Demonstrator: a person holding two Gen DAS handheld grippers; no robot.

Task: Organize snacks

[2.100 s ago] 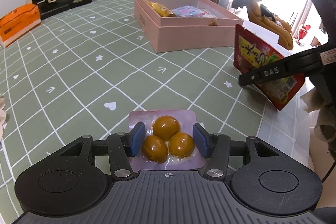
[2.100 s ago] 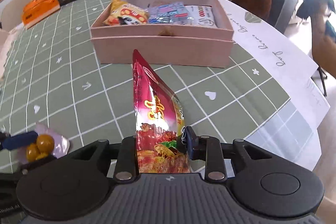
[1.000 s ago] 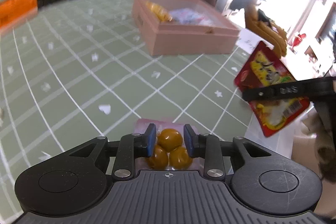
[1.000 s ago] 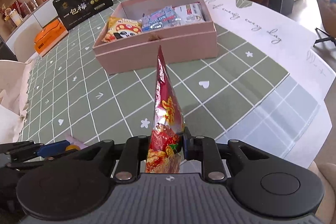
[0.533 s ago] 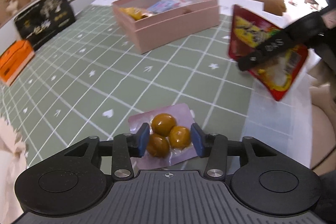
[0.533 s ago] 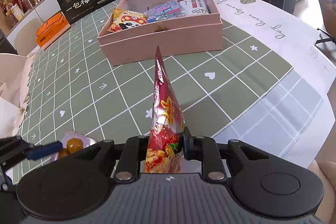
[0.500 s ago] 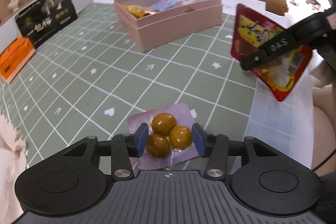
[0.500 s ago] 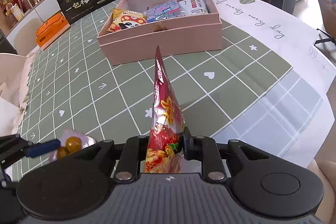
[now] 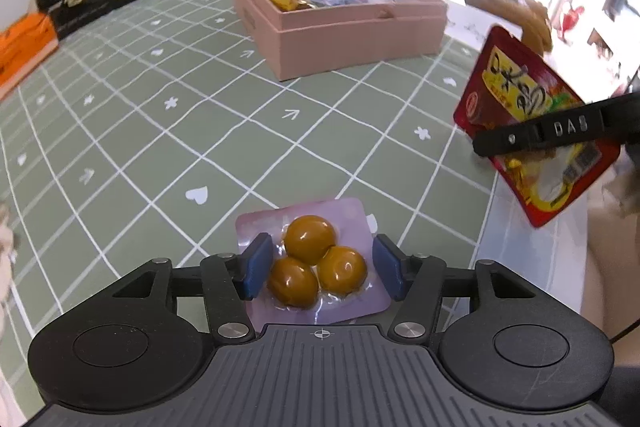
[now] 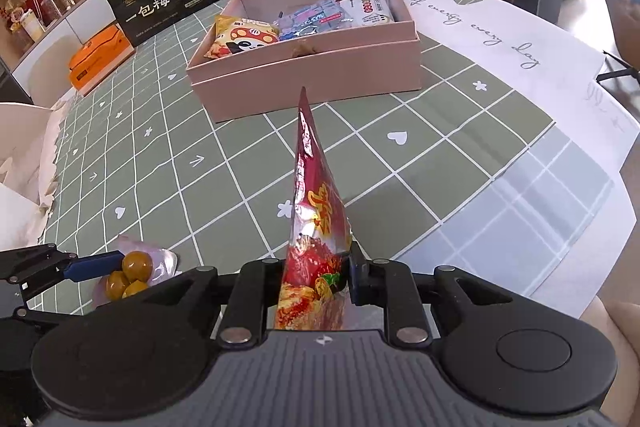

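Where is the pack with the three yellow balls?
The pack of three yellow balls lies on the green tablecloth, between the open left gripper fingers, nearer than the pink box.

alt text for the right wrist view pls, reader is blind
The right gripper pinches a red snack packet edge-on above a green grid tablecloth. Beyond it sits an open pink box holding snacks; at lower left, the left gripper straddles a pouch of brown balls.
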